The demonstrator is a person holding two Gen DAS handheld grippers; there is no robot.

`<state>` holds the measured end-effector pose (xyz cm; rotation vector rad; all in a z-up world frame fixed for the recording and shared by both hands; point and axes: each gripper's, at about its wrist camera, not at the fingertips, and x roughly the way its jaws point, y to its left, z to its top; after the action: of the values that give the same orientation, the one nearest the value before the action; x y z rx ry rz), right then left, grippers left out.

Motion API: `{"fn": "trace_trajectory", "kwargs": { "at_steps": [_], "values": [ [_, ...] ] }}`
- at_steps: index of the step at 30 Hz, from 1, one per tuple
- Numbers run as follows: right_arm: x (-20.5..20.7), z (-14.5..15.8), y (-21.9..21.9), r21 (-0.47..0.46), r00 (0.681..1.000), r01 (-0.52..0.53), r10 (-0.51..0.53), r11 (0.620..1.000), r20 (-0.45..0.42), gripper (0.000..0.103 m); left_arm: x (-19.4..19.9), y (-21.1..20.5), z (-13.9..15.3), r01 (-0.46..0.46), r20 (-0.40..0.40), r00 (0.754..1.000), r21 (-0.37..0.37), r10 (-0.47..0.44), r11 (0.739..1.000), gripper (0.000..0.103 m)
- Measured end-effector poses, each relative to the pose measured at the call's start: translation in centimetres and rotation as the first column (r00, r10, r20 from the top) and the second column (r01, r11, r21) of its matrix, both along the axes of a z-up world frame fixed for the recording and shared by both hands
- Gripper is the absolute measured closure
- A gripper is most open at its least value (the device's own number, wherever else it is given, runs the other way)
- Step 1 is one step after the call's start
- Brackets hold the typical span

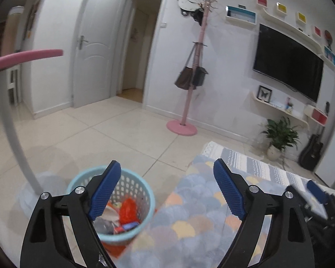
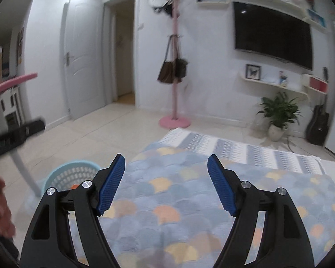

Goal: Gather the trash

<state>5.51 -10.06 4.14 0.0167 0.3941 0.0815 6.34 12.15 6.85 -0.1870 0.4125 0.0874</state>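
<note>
A light blue perforated trash basket [image 1: 143,201] stands on the floor beside a patterned blanket [image 1: 189,218]. Inside it lie an orange-red plastic bag [image 1: 128,210], pale scraps and a small red and blue pack. My left gripper [image 1: 167,169] is open and empty, above and just right of the basket. My right gripper [image 2: 166,163] is open and empty over the blanket [image 2: 178,189]; the basket [image 2: 71,176] sits to its lower left. The right gripper shows blurred at the right edge of the left wrist view [image 1: 312,196].
A pink coat stand [image 1: 183,127] with hanging bags stands by the far wall. A curved white pole with a pink handle [image 1: 24,58] rises at the left of the basket. A potted plant [image 1: 277,138], a guitar [image 1: 312,154] and a wall TV [image 1: 288,62] are at the right.
</note>
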Motion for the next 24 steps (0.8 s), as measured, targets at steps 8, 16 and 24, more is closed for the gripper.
{"fn": "trace_trajectory", "kwargs": {
  "at_steps": [8,16,24],
  "values": [
    [-1.3,-1.5,-2.9,-0.021,0.996,0.078,-0.077,0.997,0.047,0.03,-1.3,-5.1,-3.3,-0.031,0.03,0.999,0.108,0.028,0.994,0.02],
    [-2.1,-4.3,-5.8,-0.002,0.988,0.145,-0.145,0.989,0.057,0.03,-0.6,-8.4,-4.7,-0.004,0.019,1.0,0.181,0.0,0.984,0.019],
    [-2.6,-5.5,-6.5,-0.043,0.978,0.187,-0.182,0.981,0.099,0.03,-0.6,-8.9,-4.9,-0.052,0.039,0.998,0.175,0.046,0.983,0.015]
  ]
}}
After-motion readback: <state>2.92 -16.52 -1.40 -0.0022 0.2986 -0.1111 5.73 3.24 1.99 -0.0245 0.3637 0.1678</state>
